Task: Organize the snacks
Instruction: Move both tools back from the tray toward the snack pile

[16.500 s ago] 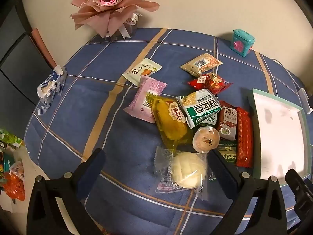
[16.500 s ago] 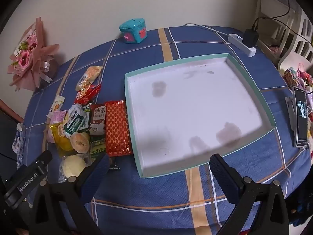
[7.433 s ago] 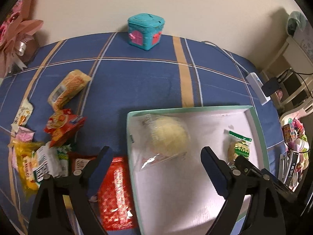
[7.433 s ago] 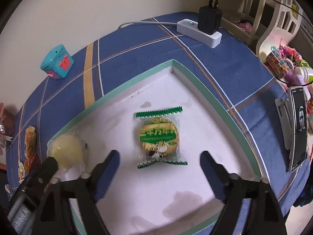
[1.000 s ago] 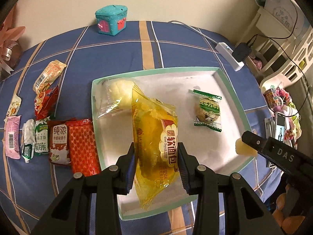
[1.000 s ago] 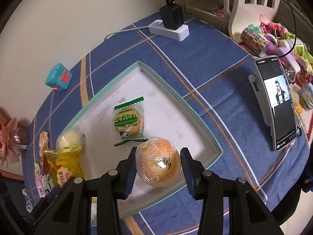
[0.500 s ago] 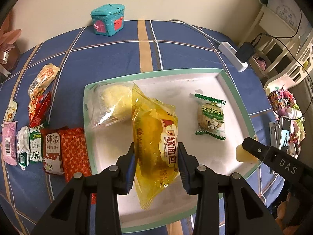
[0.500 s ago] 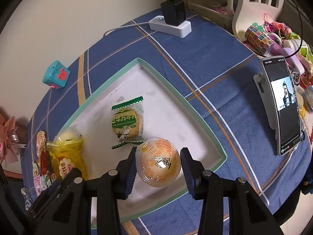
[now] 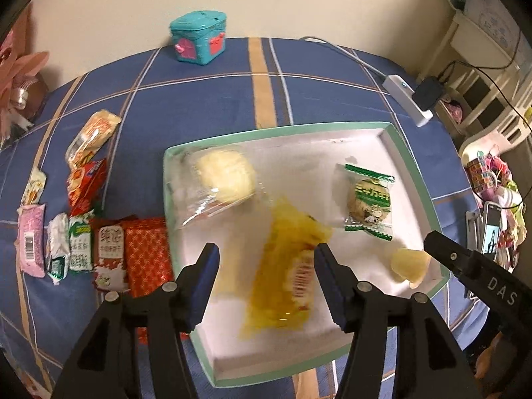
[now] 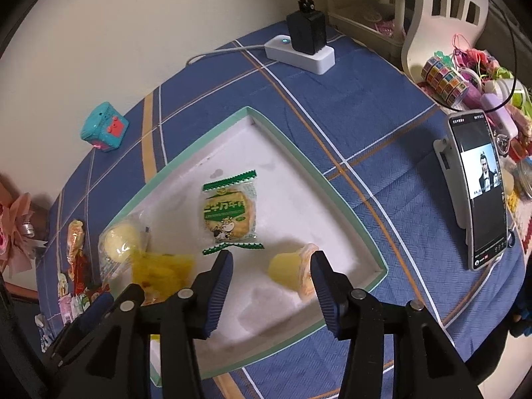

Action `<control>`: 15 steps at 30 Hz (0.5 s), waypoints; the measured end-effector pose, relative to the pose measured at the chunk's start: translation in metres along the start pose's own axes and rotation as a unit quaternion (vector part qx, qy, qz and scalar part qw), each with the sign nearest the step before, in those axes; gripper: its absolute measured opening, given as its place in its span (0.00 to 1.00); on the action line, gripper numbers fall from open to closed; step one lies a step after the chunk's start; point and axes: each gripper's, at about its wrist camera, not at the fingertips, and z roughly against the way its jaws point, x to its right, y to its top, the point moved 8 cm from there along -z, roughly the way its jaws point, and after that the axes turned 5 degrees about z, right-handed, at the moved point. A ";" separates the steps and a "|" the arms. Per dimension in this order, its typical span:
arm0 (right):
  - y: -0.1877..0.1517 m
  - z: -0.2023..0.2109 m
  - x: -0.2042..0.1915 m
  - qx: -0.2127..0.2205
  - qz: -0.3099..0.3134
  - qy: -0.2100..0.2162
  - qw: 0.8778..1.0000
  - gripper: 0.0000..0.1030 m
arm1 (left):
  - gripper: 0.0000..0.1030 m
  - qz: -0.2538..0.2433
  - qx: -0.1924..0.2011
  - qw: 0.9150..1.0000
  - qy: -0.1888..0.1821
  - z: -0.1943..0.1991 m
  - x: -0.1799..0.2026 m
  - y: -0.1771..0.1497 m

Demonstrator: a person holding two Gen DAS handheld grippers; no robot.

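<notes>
A white tray with a green rim (image 9: 415,179) (image 10: 292,139) lies on the blue tablecloth. My left gripper (image 9: 266,279) hangs over the tray, its jaws opening; the yellow soft-bread packet (image 9: 286,276) (image 10: 159,272) is blurred and falling free between the pads, touching neither. My right gripper (image 10: 271,292) is also opening; the round jelly cup (image 10: 292,271) (image 9: 407,262) has dropped on its side in the tray's corner, clear of the pads. In the tray also lie a wrapped round bun (image 9: 222,176) (image 10: 121,242) and a green-and-white biscuit packet (image 9: 369,199) (image 10: 229,212).
Several snack packets (image 9: 83,242) lie in a row left of the tray, with a red one (image 9: 146,249) against its rim. A teal toy box (image 9: 199,41) stands at the back. A power strip (image 10: 299,53) and a phone on a stand (image 10: 478,189) sit to the right.
Both grippers have opened. The yellow bread packet has slipped out of the left jaws toward the tray, and the jelly cup has dropped from the right jaws onto its side.
</notes>
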 end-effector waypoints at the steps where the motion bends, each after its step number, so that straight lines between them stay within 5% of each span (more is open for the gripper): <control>1: 0.000 0.001 -0.002 0.001 0.003 0.001 1.000 0.51 | 0.59 0.002 -0.001 1.000 0.001 0.001 -0.002 0.000; 5: -0.002 0.004 -0.011 0.003 0.016 0.002 1.000 0.52 | 0.60 0.025 0.000 1.000 0.006 0.007 -0.017 0.001; 8: -0.006 -0.001 -0.016 -0.004 0.024 0.000 1.000 0.59 | 0.70 0.043 -0.003 0.999 0.010 0.005 -0.028 0.002; 10: -0.008 -0.006 -0.018 -0.012 0.028 -0.004 1.000 0.78 | 0.85 0.058 -0.002 0.998 0.027 0.003 -0.042 0.001; 15: -0.011 -0.010 -0.022 -0.010 0.046 -0.018 0.999 0.95 | 0.96 0.096 0.003 0.994 0.058 -0.001 -0.074 -0.001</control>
